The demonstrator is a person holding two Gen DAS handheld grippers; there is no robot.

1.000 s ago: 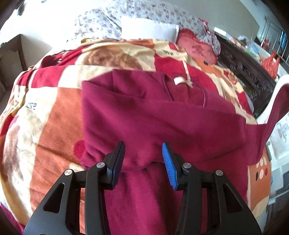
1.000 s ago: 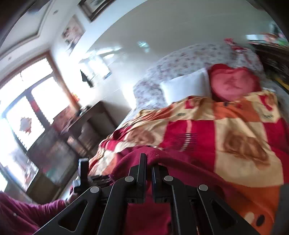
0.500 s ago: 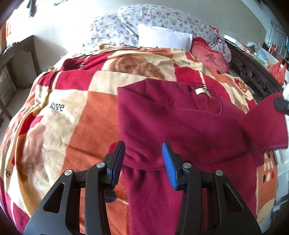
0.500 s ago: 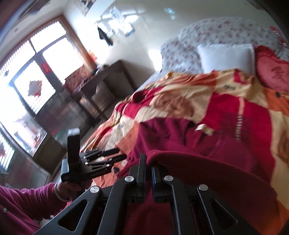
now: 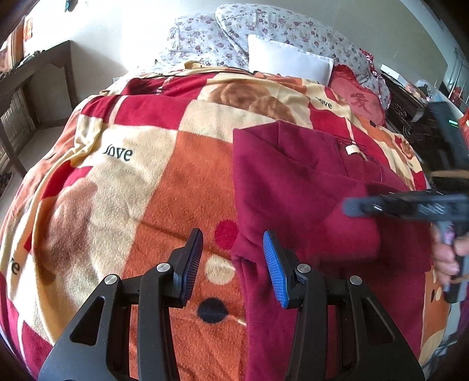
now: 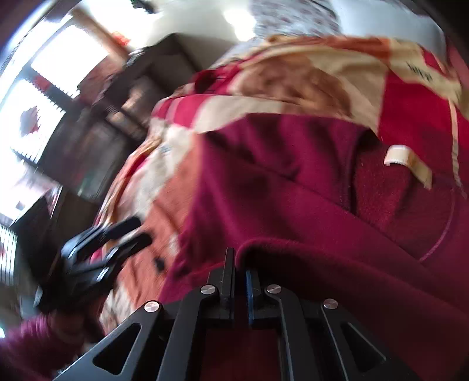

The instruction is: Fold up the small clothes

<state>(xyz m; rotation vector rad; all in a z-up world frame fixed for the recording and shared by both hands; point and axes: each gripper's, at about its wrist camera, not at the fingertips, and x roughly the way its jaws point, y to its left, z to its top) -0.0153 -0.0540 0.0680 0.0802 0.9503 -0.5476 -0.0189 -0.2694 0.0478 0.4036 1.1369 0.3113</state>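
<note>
A dark red fleece garment [image 5: 293, 181] lies on a patterned bed blanket [image 5: 146, 175], one side folded over, a white neck label [image 5: 351, 150] showing. My left gripper [image 5: 231, 263] is open and empty, hovering over the garment's left edge. My right gripper [image 6: 239, 265] is shut on a fold of the garment [image 6: 322, 258] and holds it over the garment's middle; it shows from the side in the left wrist view [image 5: 404, 203]. The left gripper shows blurred in the right wrist view [image 6: 123, 237].
A white pillow [image 5: 288, 60], a red cushion [image 5: 360, 102] and a floral quilt [image 5: 263, 26] lie at the bed's head. A dark wooden table [image 5: 32, 76] stands left of the bed. Dark carved furniture [image 5: 410, 114] stands on the right.
My right gripper has carried the garment's right side leftward over its body. My left gripper has shifted left, off the garment's middle to its left edge, staying open.
</note>
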